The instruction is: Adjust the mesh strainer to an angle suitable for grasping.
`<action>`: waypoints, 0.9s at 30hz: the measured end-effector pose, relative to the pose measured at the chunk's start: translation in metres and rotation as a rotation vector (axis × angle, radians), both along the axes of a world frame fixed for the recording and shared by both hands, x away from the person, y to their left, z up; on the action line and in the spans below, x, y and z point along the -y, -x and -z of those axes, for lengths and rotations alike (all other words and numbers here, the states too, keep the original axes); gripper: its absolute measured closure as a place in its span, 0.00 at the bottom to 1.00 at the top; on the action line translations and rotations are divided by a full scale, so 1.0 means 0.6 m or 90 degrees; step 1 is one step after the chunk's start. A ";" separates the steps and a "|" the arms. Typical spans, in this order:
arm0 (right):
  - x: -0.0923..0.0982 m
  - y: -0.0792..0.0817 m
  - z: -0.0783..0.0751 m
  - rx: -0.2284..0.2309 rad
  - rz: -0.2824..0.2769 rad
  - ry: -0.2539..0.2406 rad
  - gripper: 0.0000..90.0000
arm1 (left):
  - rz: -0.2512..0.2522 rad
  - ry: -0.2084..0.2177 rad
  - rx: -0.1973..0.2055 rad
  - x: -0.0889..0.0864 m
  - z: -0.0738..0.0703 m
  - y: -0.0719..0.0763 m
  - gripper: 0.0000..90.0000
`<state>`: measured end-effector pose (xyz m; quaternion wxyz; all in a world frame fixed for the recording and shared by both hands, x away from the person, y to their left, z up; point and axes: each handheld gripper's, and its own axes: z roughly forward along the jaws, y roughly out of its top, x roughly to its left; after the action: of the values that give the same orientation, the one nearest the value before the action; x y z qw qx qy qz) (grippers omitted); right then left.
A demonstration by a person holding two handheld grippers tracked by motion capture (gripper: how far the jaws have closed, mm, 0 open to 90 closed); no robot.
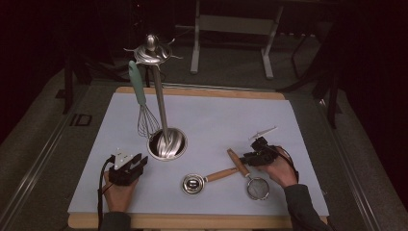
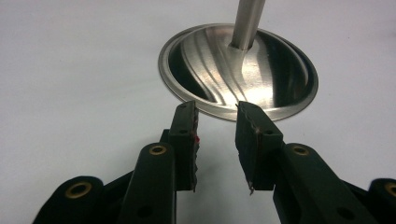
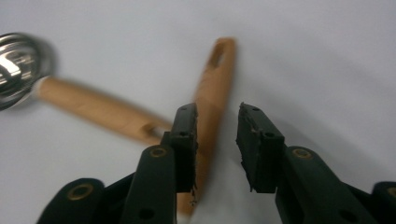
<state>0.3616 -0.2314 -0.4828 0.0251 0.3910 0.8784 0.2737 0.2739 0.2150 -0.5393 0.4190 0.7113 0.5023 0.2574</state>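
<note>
Right hand-held gripper [image 1: 254, 155]: we see its jaws spread, poised over the strainer's wooden handle near the counter's near right corner; in the right gripper view [image 3: 215, 122] the handle runs up between them, close against the left jaw, and neither pad looks to press it.
Strainer [image 1: 252, 180]: lying flat, mesh bowl toward the near edge, long axis running away and slightly left, so the hanging hole at the handle tip points to the far side. We judge that suits a lift by the handle.
Ladle [image 1: 204, 180]: flat too, cup left, wooden handle pointing right until its end almost meets the strainer handle.
Left hand-held gripper [image 1: 129, 166]: jaws apart, nothing between them, resting near the near left corner and aimed at the stand's base [image 2: 238, 70]; ready to steady it, we reckon.
Stand [image 1: 161, 101]: upright mid-counter, hooks on top.
Whisk [image 1: 141, 96]: already hanging from a hook, wires down.
</note>
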 end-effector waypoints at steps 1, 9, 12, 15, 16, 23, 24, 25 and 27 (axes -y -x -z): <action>0.000 0.004 0.001 -0.011 -0.001 -0.003 0.73 | 0.000 0.000 0.000 0.000 0.000 0.000 0.76; -0.003 0.013 0.019 -0.083 0.001 0.032 0.71 | 0.000 0.000 0.000 0.000 0.000 0.000 0.76; -0.004 0.013 0.024 -0.114 0.007 0.038 0.71 | 0.000 -0.001 0.000 0.000 0.000 0.000 0.76; -0.006 0.011 0.028 -0.135 0.010 0.046 0.72 | 0.000 0.000 0.000 0.000 0.000 0.000 0.76; -0.007 0.009 0.028 -0.141 0.010 0.047 0.72 | 0.000 -0.001 0.000 0.000 0.000 0.000 0.76; -0.015 -0.006 0.024 -0.152 0.004 0.076 0.77 | 0.000 -0.001 0.000 0.001 0.000 0.000 0.76; -0.017 -0.011 0.023 -0.152 0.001 0.077 0.77 | -0.001 -0.001 0.000 0.001 0.000 0.000 0.76; -0.017 -0.017 0.023 -0.146 -0.001 0.080 0.78 | -0.001 -0.001 0.001 0.001 0.000 0.000 0.76; -0.019 -0.030 0.022 -0.143 -0.001 0.090 0.78 | -0.001 -0.001 0.001 0.000 0.000 0.000 0.76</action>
<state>0.3795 -0.2199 -0.4957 -0.0464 0.4156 0.8931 0.1655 0.2737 0.2148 -0.5392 0.4185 0.7112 0.5023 0.2584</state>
